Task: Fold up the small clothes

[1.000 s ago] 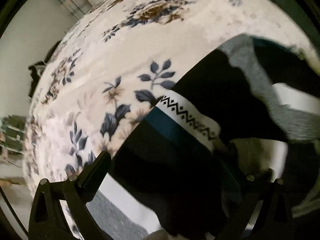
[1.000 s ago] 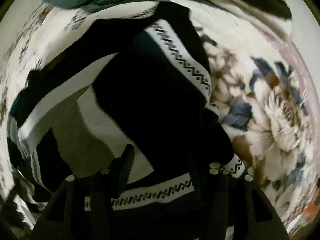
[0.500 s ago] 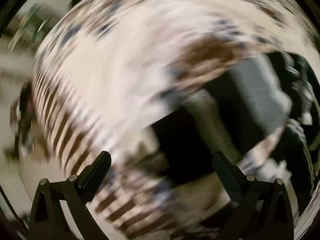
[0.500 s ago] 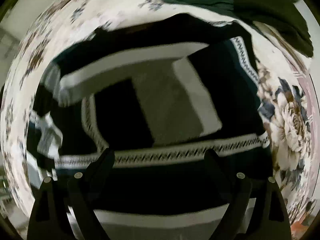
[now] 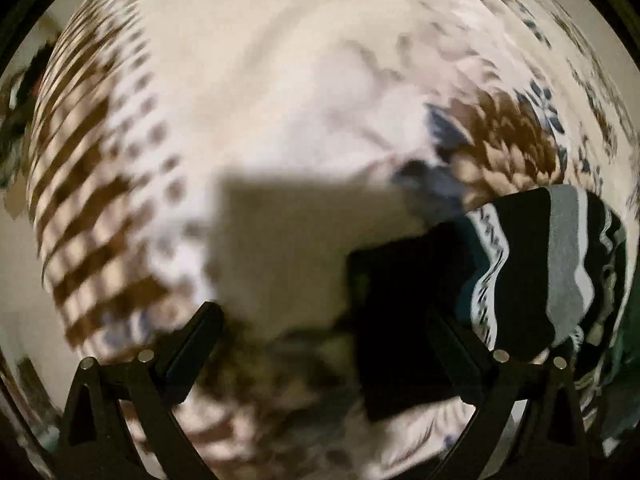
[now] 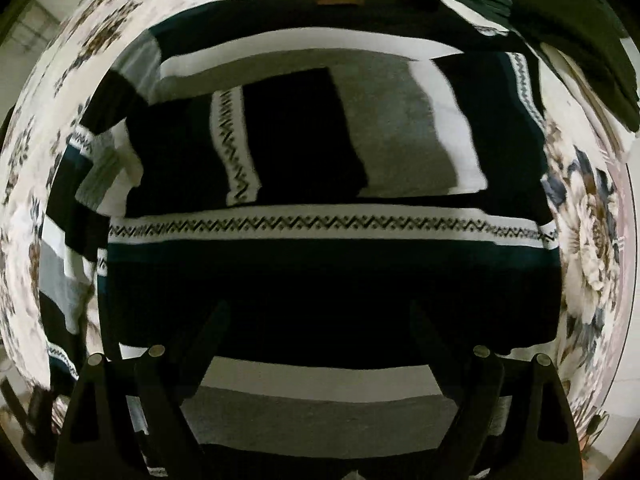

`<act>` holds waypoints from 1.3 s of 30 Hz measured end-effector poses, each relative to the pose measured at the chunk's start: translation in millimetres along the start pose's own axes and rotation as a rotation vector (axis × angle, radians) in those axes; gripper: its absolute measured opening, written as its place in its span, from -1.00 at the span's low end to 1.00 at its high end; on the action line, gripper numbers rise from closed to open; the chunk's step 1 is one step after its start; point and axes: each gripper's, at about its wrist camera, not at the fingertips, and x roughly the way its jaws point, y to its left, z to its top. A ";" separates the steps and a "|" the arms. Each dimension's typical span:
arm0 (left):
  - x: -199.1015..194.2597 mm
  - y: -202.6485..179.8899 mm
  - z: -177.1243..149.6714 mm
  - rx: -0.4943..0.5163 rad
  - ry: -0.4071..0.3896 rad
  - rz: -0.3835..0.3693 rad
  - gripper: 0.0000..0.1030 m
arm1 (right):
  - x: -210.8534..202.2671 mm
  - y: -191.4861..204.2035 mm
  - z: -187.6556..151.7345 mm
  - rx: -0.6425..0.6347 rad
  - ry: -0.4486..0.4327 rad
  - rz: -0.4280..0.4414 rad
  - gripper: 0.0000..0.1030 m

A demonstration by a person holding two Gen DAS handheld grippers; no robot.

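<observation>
A striped knit sweater (image 6: pixel 320 272), black, teal, white and grey with zigzag bands, lies on the floral bedspread (image 6: pixel 592 248). Both sleeves are folded in across its body. My right gripper (image 6: pixel 316 320) is open and empty, hovering over the sweater's lower body. In the blurred left wrist view, my left gripper (image 5: pixel 320 328) is open and empty over the bedspread (image 5: pixel 280 120). The sweater's edge (image 5: pixel 532 264) lies to its right, with a dark flap by the right finger (image 5: pixel 452 344).
Dark green clothes (image 6: pixel 540 12) are piled at the far right corner of the bedspread. A shadow falls on the bedspread ahead of the left gripper. The bed edge and room show at the left rim of the left wrist view.
Both grippers let go of the sweater and opened. The right gripper drew back, so the folded sweater is now seen whole. The left gripper swung left, off the sweater, over the bedspread.
</observation>
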 end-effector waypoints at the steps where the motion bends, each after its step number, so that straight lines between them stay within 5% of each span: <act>1: 1.0 -7.3 3.1 0.024 -0.026 0.002 0.84 | 0.5 3.5 -1.7 -0.008 0.002 -0.002 0.80; 2: 0.0 -15.7 5.9 0.058 -0.059 0.013 0.56 | 0.4 7.2 -3.9 -0.015 0.002 -0.004 0.80; 5: -7.3 -34.1 15.2 0.150 -0.113 -0.017 -0.69 | 1.2 16.0 -8.9 -0.028 0.004 -0.011 0.80; 7: -15.4 -40.3 19.0 0.181 -0.135 -0.053 -0.85 | 4.0 16.9 -11.3 -0.028 0.008 -0.013 0.80; 15: -74.4 -65.8 43.8 0.294 -0.232 -0.132 -0.87 | 11.1 10.2 -15.8 0.015 0.017 0.003 0.80; 21: -122.8 -148.7 43.7 0.436 -0.300 -0.209 -0.87 | 4.0 -16.7 -4.4 0.106 0.002 0.069 0.80; 28: -138.7 -297.1 -21.9 0.663 -0.276 -0.317 -0.87 | -12.9 -84.2 20.6 0.244 -0.029 0.166 0.80; 32: -141.1 -402.4 -101.6 0.850 -0.225 -0.426 -0.87 | -21.6 -133.9 28.6 0.298 -0.055 0.156 0.80; 36: -132.5 -470.7 -181.4 1.015 -0.123 -0.467 -0.84 | -24.1 -186.0 30.2 0.365 -0.062 0.146 0.80; 39: -128.9 -486.7 -214.5 1.078 -0.097 -0.452 -0.76 | -20.9 -219.6 26.6 0.413 -0.055 0.162 0.80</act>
